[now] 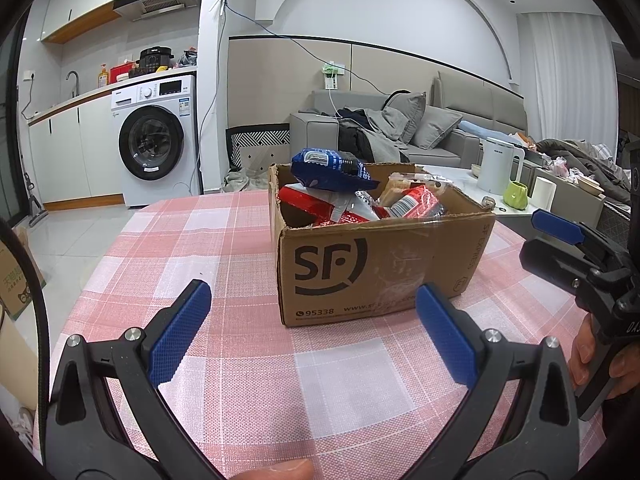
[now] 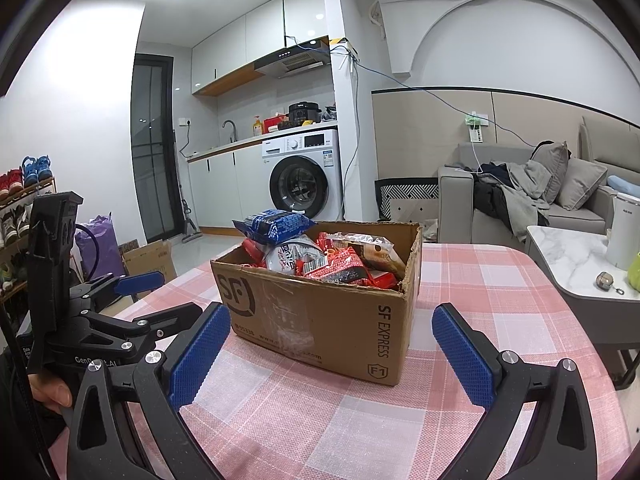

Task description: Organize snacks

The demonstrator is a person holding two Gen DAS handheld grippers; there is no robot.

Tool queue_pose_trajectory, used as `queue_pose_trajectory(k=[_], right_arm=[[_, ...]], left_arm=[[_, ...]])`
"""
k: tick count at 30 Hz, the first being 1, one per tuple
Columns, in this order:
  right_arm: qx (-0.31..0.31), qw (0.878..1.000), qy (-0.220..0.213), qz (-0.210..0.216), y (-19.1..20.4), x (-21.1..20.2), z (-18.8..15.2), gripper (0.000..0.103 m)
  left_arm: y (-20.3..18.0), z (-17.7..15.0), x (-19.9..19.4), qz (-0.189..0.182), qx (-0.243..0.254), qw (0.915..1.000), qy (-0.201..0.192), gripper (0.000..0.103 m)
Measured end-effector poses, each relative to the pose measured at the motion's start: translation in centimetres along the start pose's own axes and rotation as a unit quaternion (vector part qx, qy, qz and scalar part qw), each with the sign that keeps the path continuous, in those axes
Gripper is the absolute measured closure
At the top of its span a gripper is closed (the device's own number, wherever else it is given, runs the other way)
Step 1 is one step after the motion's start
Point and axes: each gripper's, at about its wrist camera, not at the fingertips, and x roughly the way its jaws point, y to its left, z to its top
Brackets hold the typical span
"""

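An open cardboard SF box [image 1: 360, 268] stands on the pink checked tablecloth [image 1: 224, 280]; it also shows in the right wrist view [image 2: 320, 312]. It is full of snack packets: a blue packet [image 1: 332, 170] on top at the left, also visible from the right wrist [image 2: 276, 226], and red packets [image 1: 404, 204] beside it. My left gripper [image 1: 314, 330] is open and empty, just short of the box front. My right gripper [image 2: 332, 354] is open and empty, near the box's front corner. Each gripper shows in the other's view: the right gripper [image 1: 576, 248] and the left gripper [image 2: 132, 292].
A low marble side table [image 2: 568, 256] with a white kettle [image 1: 498, 168] and a green cup [image 1: 516, 195] stands right of the table. A grey sofa [image 1: 436, 136] is behind, a washing machine [image 1: 154, 140] at the back left, a shoe rack [image 2: 20, 216] far left.
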Motion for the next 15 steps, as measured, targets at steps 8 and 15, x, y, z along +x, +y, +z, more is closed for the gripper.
queue_pose_trajectory(k=[8, 15], right_arm=[[-0.001, 1.000, 0.000, 0.000, 0.01, 0.07, -0.01, 0.000], [-0.001, 1.000, 0.000, 0.000, 0.04, 0.02, -0.02, 0.000]], left_arm=[[0.02, -0.06, -0.11, 0.000, 0.000, 1.0000, 0.000, 0.001], [0.03, -0.08, -0.12, 0.000, 0.000, 1.0000, 0.000, 0.001]])
